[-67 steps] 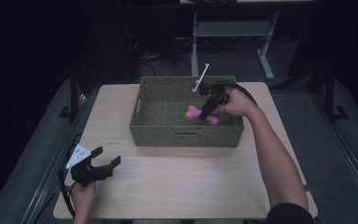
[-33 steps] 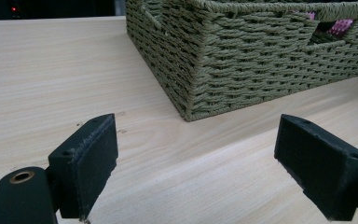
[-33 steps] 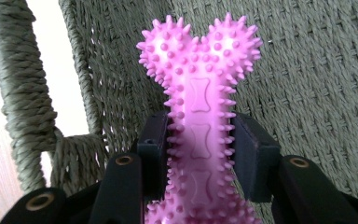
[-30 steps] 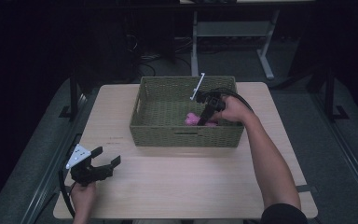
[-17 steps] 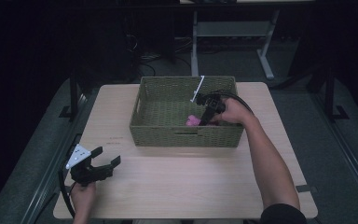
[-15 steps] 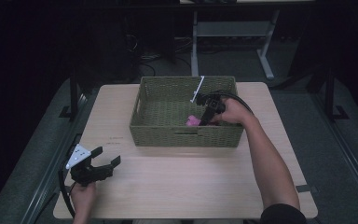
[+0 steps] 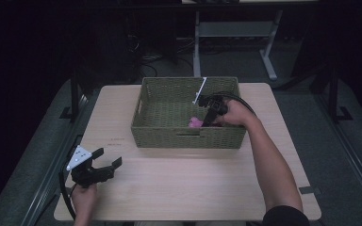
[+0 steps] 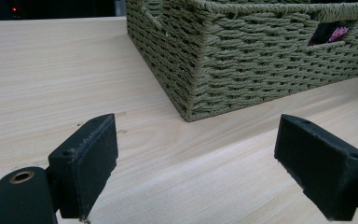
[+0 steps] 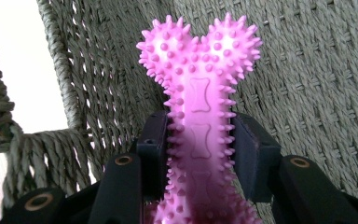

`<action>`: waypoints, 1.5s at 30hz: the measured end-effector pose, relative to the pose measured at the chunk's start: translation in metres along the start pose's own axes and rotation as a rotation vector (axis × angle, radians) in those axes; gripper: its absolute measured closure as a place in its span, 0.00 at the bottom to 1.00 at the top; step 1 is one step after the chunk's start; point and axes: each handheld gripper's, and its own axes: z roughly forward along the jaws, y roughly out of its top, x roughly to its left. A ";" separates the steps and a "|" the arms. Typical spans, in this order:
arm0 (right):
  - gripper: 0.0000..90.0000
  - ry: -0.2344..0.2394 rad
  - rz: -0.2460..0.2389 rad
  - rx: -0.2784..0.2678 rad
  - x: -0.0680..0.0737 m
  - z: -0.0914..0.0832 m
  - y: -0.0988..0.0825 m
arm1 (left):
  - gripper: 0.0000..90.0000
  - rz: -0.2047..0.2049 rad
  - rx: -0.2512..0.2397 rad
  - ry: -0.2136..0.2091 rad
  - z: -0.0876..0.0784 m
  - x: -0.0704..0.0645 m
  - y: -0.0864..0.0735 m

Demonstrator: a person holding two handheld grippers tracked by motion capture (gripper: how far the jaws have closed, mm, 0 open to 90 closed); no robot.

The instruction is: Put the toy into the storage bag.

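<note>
A pink spiky bone-shaped toy is clamped between the jaws of my right gripper, its knobbed end pointing at the basket's woven floor. In the high view the right gripper is lowered inside the green woven basket, near its front right, with the pink toy showing beside it. My left gripper rests low over the table's near left corner, jaws wide apart with nothing between them. In the left gripper view the basket stands ahead, and the pink toy shows through its handle slot.
The light wooden table has free room in front of the basket and to its left. A white tag sticks up at the basket's back rim. Dark floor and a metal stand lie beyond the table.
My right gripper has sunk deeper into the basket with the pink toy, shifting slightly toward the front wall. The left gripper has stayed still.
</note>
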 end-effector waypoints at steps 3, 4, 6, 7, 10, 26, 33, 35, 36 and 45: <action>0.59 -0.013 0.000 -0.001 0.000 0.000 0.001 | 0.14 0.000 0.000 0.001 0.000 0.000 0.000; 0.57 -0.011 0.005 -0.010 0.000 -0.001 0.001 | 0.14 0.000 0.000 0.001 0.000 0.000 0.000; 0.57 -0.011 0.005 -0.027 0.001 -0.004 0.002 | 0.14 -0.001 0.000 0.001 0.000 0.000 0.000; 0.57 -0.014 0.004 -0.032 0.002 -0.005 0.002 | 0.14 -0.001 0.001 0.000 0.000 0.000 0.000; 0.57 -0.015 0.007 -0.038 0.002 -0.008 0.002 | 0.14 0.000 0.001 -0.001 0.000 -0.001 0.000; 0.54 -0.031 0.005 -0.096 0.009 -0.027 -0.003 | 0.14 0.000 0.003 0.002 0.000 -0.002 0.000; 0.52 -0.035 0.005 -0.121 0.012 -0.033 -0.005 | 0.14 0.004 0.005 0.002 0.001 -0.002 0.000; 0.51 -0.039 0.005 -0.122 0.012 -0.034 -0.006 | 0.14 0.006 0.005 0.003 0.000 -0.002 0.000; 0.51 -0.039 0.005 -0.121 0.012 -0.035 -0.006 | 0.14 0.006 0.004 0.003 0.000 -0.002 0.000; 0.49 -0.044 0.004 -0.143 0.016 -0.043 -0.008 | 0.14 0.005 0.003 0.001 0.000 -0.002 0.000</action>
